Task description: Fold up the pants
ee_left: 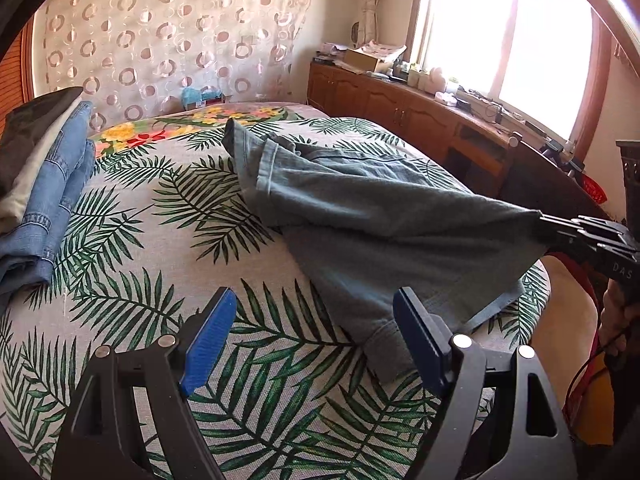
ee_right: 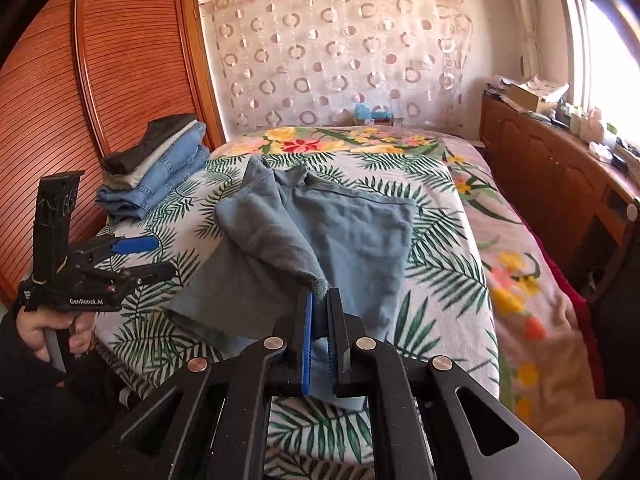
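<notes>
folded jeans pile (ee_right: pixel 154 168) sits at the bed (ee_right: pixel 452 216) left edge; right gripper (ee_right: pixel 319 336) pinches the grey-blue pants (ee_right: pixel 352 232) corner, left gripper (ee_left: pixel 316 344) spread, empty.

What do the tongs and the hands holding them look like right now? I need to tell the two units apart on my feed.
Both tongs are matte black frames with blue ribbed pads and round silver pivot pins. The left tongs carry white "GenRobot.AI" lettering and an upright black plate; the hand gripping them comes out of a dark sleeve. The right tongs show white letters "DAS" in the left view, with a red cable near the handle.
</notes>
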`<state>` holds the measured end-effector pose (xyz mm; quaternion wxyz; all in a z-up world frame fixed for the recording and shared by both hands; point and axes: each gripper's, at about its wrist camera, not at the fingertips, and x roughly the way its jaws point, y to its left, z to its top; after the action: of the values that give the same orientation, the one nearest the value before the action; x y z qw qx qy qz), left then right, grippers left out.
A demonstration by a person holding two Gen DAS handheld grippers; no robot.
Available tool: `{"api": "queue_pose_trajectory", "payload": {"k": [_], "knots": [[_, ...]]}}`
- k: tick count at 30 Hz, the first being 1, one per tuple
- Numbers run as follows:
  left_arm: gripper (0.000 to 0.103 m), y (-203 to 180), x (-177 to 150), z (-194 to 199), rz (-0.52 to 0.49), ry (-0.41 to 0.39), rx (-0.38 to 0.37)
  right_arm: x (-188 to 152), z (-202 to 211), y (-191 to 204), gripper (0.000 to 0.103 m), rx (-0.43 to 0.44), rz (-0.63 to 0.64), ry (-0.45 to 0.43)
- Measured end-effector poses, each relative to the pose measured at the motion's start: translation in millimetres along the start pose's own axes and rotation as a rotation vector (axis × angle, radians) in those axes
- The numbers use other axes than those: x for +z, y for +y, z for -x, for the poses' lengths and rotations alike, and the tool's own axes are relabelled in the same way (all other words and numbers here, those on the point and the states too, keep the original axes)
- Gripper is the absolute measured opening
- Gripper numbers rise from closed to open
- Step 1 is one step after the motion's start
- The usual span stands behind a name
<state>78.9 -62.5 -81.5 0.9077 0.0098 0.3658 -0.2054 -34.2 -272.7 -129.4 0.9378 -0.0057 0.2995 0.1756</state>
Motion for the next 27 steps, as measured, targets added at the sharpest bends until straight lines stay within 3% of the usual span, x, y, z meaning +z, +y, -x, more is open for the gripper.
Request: {"api": "queue_pose_trajectory", "payload": {"k": [27], "knots": [[0.081, -11.2, -10.3, -18.7, -0.019, 0.047, -0.007, -13.4, -6.1, -17.4, 0.006, -0.007, -0.087, 0.119]]}}
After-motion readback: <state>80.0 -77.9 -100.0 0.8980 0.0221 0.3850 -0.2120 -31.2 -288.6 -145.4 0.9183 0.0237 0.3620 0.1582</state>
